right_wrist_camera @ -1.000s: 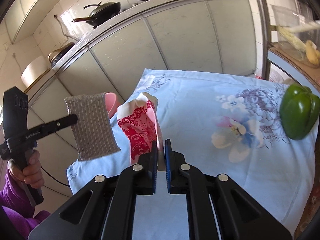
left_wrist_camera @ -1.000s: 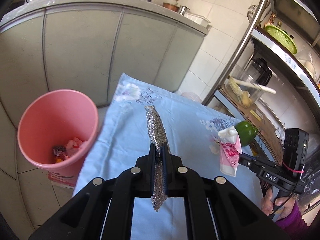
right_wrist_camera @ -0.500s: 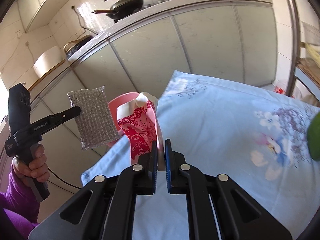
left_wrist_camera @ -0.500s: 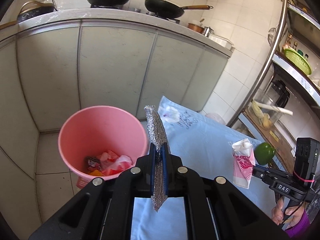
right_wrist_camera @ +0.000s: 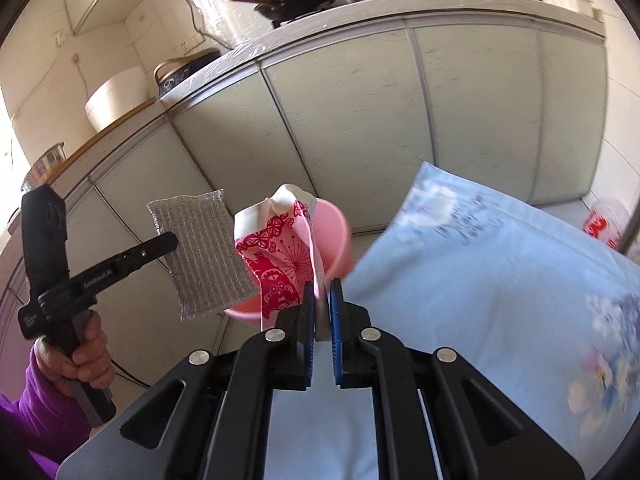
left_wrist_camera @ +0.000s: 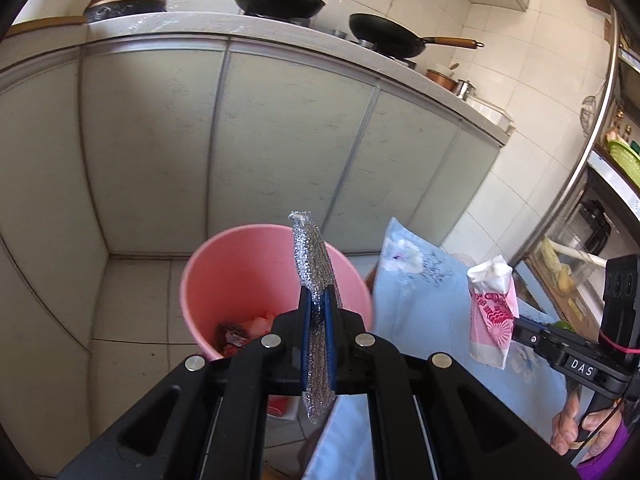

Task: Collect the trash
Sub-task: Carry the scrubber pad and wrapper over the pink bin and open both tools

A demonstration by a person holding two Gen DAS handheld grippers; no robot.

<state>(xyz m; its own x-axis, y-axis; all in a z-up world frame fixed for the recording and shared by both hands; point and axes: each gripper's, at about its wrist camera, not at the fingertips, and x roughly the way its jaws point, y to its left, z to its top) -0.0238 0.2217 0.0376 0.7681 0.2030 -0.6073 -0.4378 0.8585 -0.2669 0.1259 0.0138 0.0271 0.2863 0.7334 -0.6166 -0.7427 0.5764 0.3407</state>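
My left gripper (left_wrist_camera: 318, 304) is shut on a silver scouring pad (left_wrist_camera: 312, 258), held upright over the near rim of the pink bin (left_wrist_camera: 240, 264), which has wrappers inside. The pad (right_wrist_camera: 200, 252) and the left gripper (right_wrist_camera: 172, 242) also show in the right wrist view. My right gripper (right_wrist_camera: 320, 292) is shut on a pink and white paper bag (right_wrist_camera: 280, 252), held above the blue floral tablecloth (right_wrist_camera: 480, 280) near its left edge. The bin (right_wrist_camera: 332, 236) sits behind the bag. The bag (left_wrist_camera: 492, 312) also shows in the left wrist view.
Grey kitchen cabinets (left_wrist_camera: 280, 140) with pans (left_wrist_camera: 384, 36) on the counter stand behind the bin. A metal rack (left_wrist_camera: 580, 160) with jars and a green basket is at the right. The bin stands on a tiled floor (left_wrist_camera: 132, 320).
Both grippers moved left, off the table toward the bin. The scouring pad now sits over the bin's opening, and the bag has come near the table's left edge.
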